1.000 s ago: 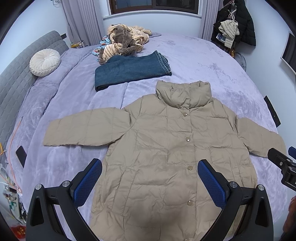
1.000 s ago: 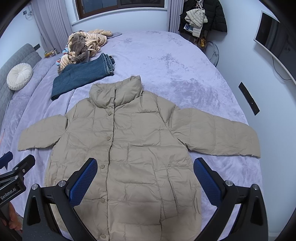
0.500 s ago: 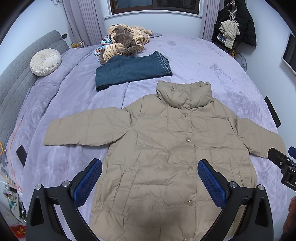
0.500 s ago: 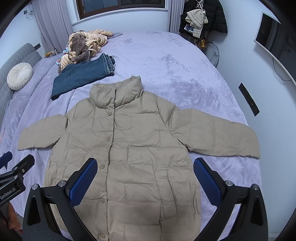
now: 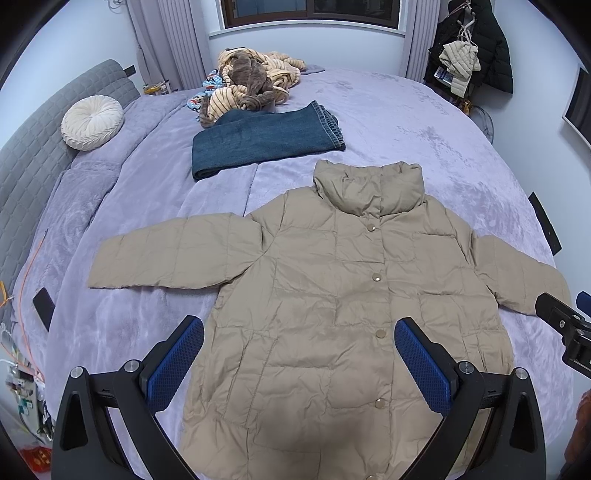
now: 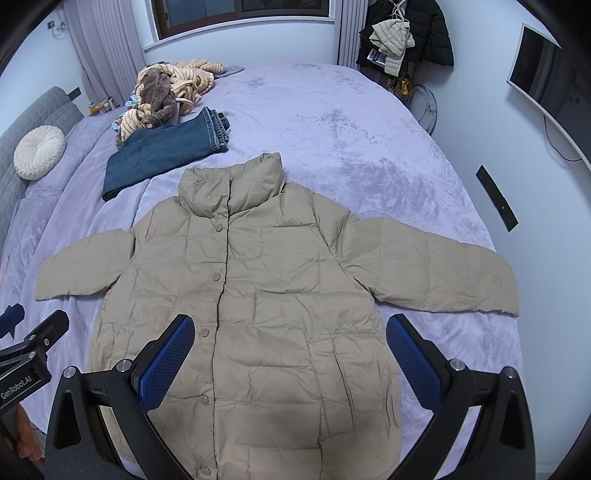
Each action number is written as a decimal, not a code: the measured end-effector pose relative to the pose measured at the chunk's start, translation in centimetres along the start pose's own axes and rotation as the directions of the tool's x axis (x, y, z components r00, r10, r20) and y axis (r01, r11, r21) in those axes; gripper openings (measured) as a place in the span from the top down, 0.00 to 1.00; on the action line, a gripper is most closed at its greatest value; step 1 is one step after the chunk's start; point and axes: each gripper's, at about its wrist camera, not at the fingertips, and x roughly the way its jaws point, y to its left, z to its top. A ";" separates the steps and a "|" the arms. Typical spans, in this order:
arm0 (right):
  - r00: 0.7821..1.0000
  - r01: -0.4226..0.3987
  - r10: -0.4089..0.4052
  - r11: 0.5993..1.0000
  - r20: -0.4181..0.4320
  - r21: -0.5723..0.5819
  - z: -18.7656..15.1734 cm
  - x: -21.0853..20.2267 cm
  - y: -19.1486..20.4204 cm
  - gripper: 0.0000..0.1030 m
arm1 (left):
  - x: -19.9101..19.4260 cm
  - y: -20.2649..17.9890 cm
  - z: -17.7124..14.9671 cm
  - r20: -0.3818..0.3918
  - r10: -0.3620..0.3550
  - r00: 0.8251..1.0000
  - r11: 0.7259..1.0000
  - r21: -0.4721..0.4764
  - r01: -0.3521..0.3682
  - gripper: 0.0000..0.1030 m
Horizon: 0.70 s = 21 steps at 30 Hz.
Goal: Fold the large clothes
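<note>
A beige quilted puffer jacket (image 5: 332, 302) lies flat and front-up on the lavender bedspread (image 5: 424, 122), snapped shut, its long axis running from the hem nearest the cameras to the stand-up collar (image 5: 367, 186), which points toward the window (image 5: 310, 13) at the far side of the bed. Both sleeves stretch sideways from the shoulders, roughly square to that axis: the left sleeve (image 5: 173, 254) reaches toward the grey headboard (image 5: 33, 147), the right sleeve (image 6: 439, 269) toward the wall-side edge of the bed. Just beyond the collar, on the headboard side, lies a folded pair of blue jeans (image 5: 264, 138), and past those a heap of striped plush clothing (image 5: 251, 86). A round cream cushion (image 5: 92, 122) rests against the headboard. The left gripper (image 5: 299, 350) hovers above the jacket's lower body, aimed along the jacket toward the collar, its blue-padded fingers spread wide with nothing between them. The right gripper (image 6: 290, 350) hangs beside it over the hem in the same pose, likewise wide apart and empty, not touching the fabric.
</note>
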 end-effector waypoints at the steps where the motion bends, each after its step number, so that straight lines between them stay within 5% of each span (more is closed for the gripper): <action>1: 1.000 0.000 0.000 1.000 0.000 0.000 0.0 0.0 0.0 0.00 | 0.0 0.0 0.0 0.000 0.001 1.000 1.000 0.000 -0.001 0.00; 21: 1.000 0.000 0.000 1.000 0.002 0.000 0.0 0.0 0.1 0.00 | 0.0 0.2 0.0 0.000 0.001 1.000 1.000 0.000 -0.001 0.00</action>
